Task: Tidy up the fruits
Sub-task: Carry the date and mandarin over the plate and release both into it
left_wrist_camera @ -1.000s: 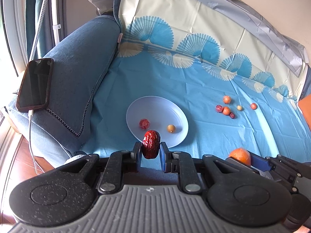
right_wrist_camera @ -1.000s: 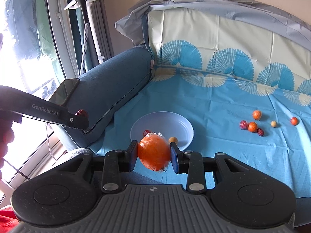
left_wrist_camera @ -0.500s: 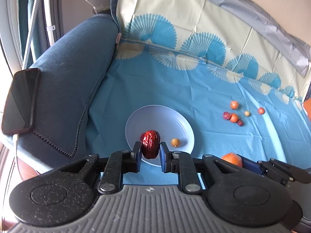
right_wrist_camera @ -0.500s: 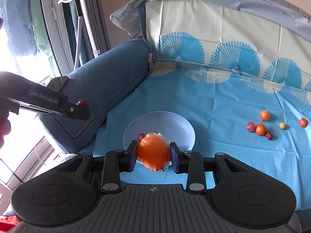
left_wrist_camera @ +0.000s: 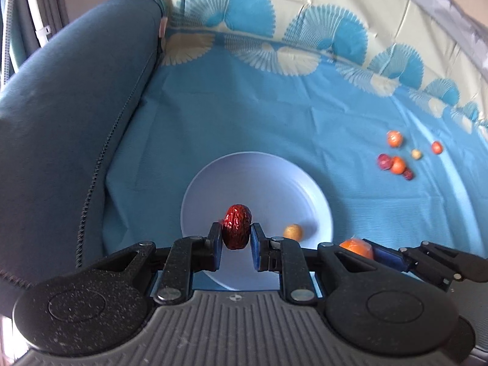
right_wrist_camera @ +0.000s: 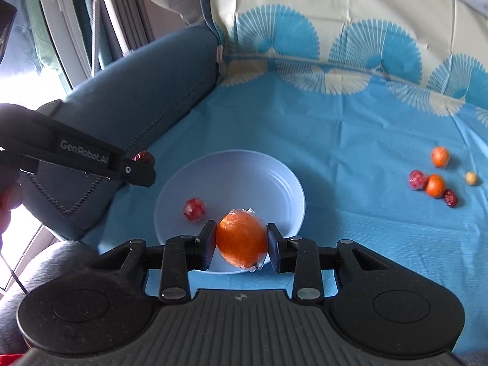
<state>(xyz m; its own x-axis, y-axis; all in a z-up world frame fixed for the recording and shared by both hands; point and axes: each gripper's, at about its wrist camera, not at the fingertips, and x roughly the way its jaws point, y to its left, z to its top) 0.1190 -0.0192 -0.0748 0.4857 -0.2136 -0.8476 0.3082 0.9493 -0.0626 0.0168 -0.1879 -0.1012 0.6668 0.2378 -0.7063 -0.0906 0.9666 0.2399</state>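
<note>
My left gripper (left_wrist_camera: 235,239) is shut on a wrinkled red date (left_wrist_camera: 237,225), held above the near part of the pale blue plate (left_wrist_camera: 268,180). A small yellow fruit (left_wrist_camera: 292,231) lies in the plate. My right gripper (right_wrist_camera: 241,245) is shut on a plastic-wrapped orange (right_wrist_camera: 241,238) over the plate's (right_wrist_camera: 244,167) near rim. A wrapped red fruit (right_wrist_camera: 194,209) lies in the plate. In the right wrist view the left gripper (right_wrist_camera: 143,169) comes in from the left with the date (right_wrist_camera: 143,157) at its tip. The right gripper's orange (left_wrist_camera: 357,247) shows low right in the left wrist view.
Several small fruits lie loose on the blue cloth at the right: oranges (right_wrist_camera: 435,185), a wrapped red one (right_wrist_camera: 417,180), a date (right_wrist_camera: 450,198), a yellow one (right_wrist_camera: 471,178). A blue sofa armrest (left_wrist_camera: 61,116) rises on the left. The patterned cloth climbs the backrest behind.
Both grippers have moved forward and down toward the plate, which now looks larger and closer. The phone on the armrest has left the left wrist view. Both grips are unchanged.
</note>
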